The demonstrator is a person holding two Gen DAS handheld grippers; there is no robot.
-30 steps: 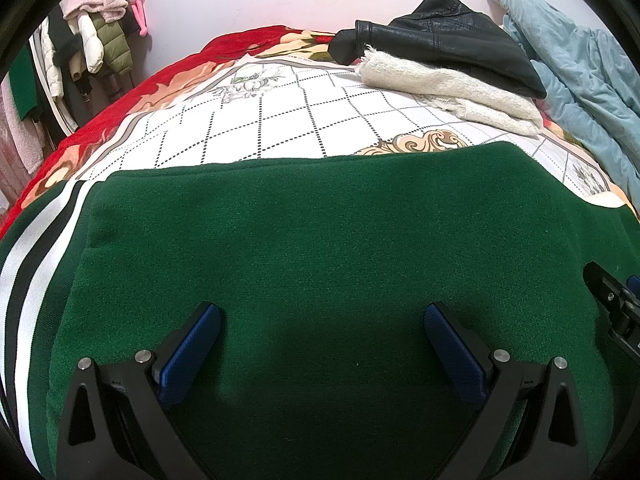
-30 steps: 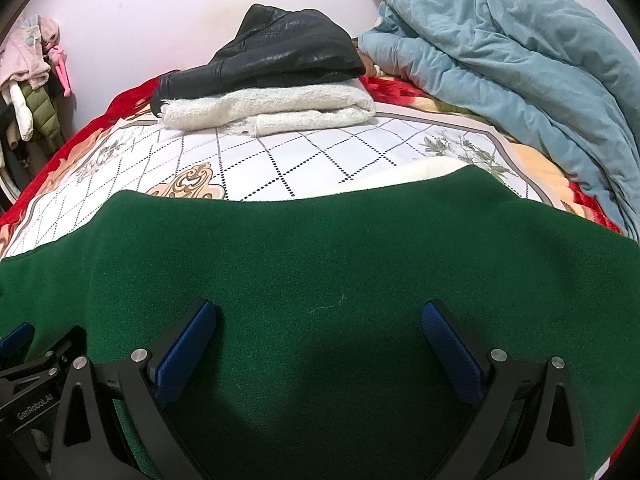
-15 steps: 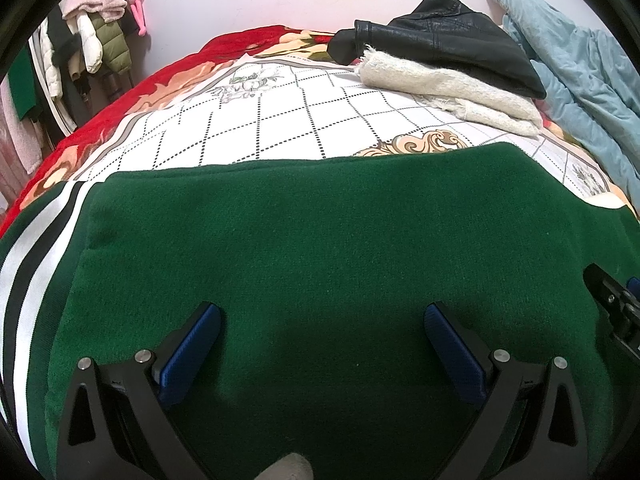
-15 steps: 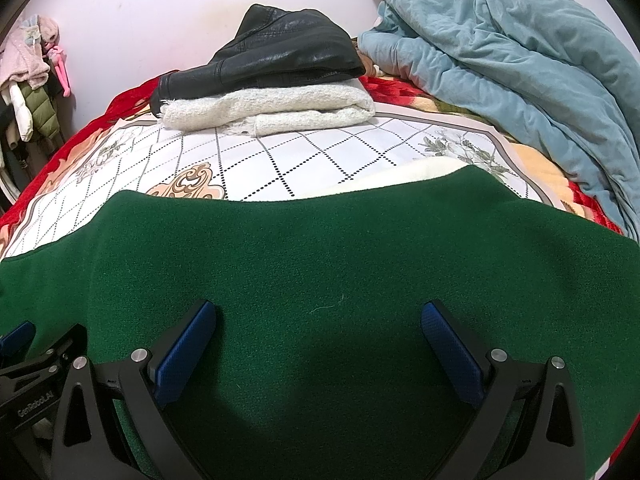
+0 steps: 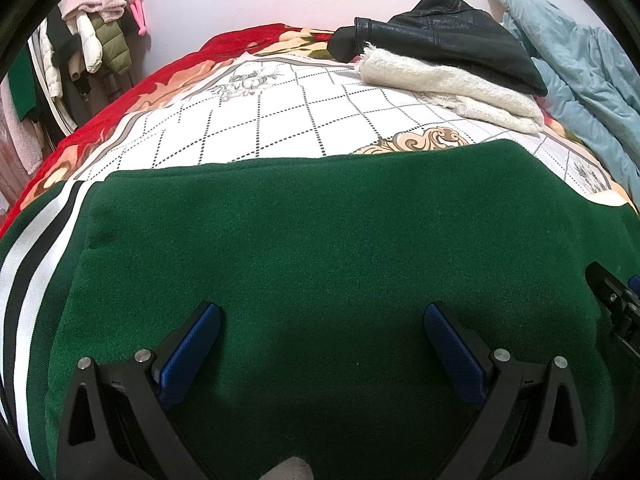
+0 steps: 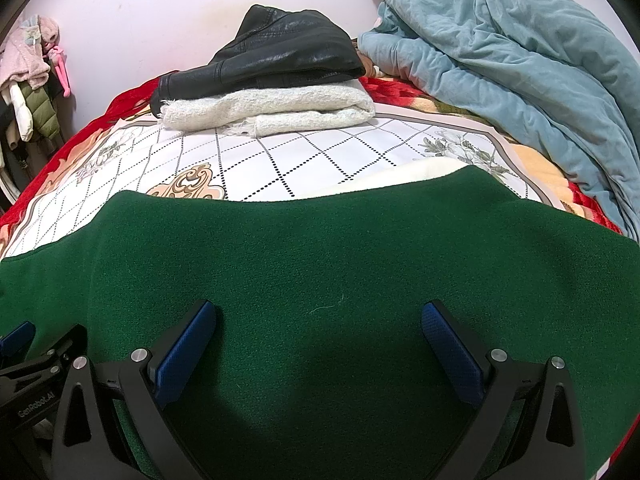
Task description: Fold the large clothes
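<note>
A large dark green garment lies spread flat over the near part of the bed. Its ribbed hem with white and black stripes shows at the left edge of the left wrist view. A cream lining edge peeks out at its far side. My left gripper hovers open just above the green cloth, nothing between its blue pads. My right gripper is open too, over the cloth to the right of the left one. Each gripper shows at the edge of the other's view.
The bed cover has a white diamond grid and red floral border. A folded cream knit with a black leather jacket on top lies at the far side. A rumpled light blue quilt fills the right. Coats hang at far left.
Both grippers stay open and nearly still. A pale rounded thing has come into the bottom edge of the left wrist view.
</note>
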